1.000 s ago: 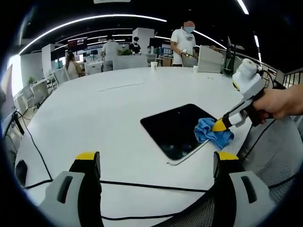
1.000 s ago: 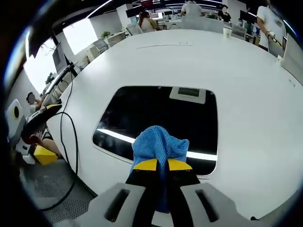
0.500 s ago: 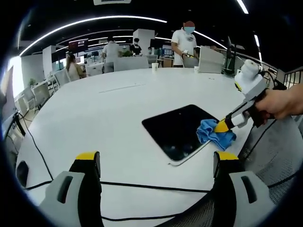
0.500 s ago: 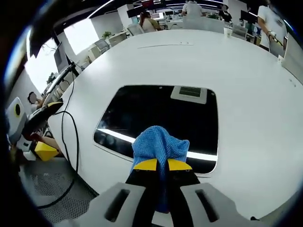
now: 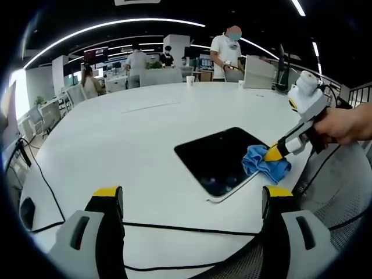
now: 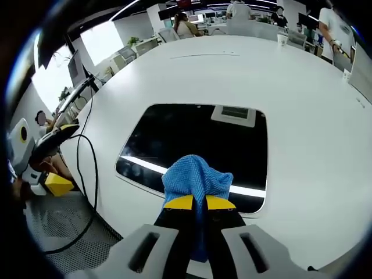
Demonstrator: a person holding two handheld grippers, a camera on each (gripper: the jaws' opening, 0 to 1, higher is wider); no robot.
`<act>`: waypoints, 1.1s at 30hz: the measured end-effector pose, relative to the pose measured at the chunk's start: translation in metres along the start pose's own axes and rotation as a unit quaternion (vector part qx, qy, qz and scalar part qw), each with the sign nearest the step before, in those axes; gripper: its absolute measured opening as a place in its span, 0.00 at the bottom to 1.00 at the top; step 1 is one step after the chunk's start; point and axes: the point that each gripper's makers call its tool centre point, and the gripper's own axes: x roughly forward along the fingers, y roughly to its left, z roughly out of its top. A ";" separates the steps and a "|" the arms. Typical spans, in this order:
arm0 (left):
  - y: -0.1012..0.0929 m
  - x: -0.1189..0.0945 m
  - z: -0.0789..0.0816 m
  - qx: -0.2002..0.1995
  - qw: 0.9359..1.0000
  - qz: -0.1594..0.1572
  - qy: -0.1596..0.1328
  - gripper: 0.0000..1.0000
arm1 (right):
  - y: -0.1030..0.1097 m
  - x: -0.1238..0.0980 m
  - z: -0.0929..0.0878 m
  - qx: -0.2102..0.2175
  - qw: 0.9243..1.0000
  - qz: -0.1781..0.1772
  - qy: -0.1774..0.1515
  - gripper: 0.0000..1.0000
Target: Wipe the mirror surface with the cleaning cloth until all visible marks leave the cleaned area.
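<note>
We have the white table [image 5: 116, 145] carrying the mirror [image 6: 192, 139], which lies flat near its edge, so the whole surface is within reach. At the mirror's 6 o'clock edge in the right gripper view, our right gripper [image 6: 196, 203] pinches the blue cleaning cloth [image 6: 195, 177] down against the glass to wipe. Our left gripper [image 5: 192, 195] hangs spread and empty, well apart, keeping clear.
</note>
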 end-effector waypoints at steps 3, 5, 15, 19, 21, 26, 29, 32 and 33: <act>0.001 0.000 0.000 0.000 1.000 0.001 0.000 0.99 | -0.004 -0.002 -0.001 0.004 1.000 0.000 0.000 0.00; 0.001 0.000 0.000 -0.001 1.000 0.001 0.000 0.99 | -0.007 -0.003 -0.001 0.007 1.000 0.000 0.000 0.00; 0.000 0.001 -0.001 0.000 1.000 0.000 0.003 0.99 | -0.020 -0.006 -0.003 0.026 1.000 0.000 -0.001 0.00; 0.001 0.001 -0.001 0.000 1.000 0.001 0.002 0.99 | -0.024 -0.008 -0.004 0.037 0.999 0.004 -0.002 0.00; 0.001 0.001 -0.001 -0.001 1.000 0.001 0.003 0.99 | -0.027 -0.008 -0.005 0.031 1.000 0.000 0.000 0.00; 0.001 0.001 -0.002 -0.002 1.000 0.002 0.003 0.99 | -0.034 -0.011 -0.007 0.035 0.999 -0.005 -0.003 0.00; 0.000 0.000 -0.003 -0.003 1.000 0.000 0.006 0.99 | -0.037 -0.013 -0.008 0.037 0.999 -0.009 -0.004 0.00; -0.001 0.001 -0.003 0.000 1.000 -0.001 0.007 0.99 | -0.041 -0.014 -0.009 0.038 0.999 -0.012 -0.006 0.00; -0.001 0.001 -0.003 0.000 1.000 -0.001 0.008 0.99 | -0.042 -0.015 -0.009 0.038 0.999 -0.014 -0.007 0.00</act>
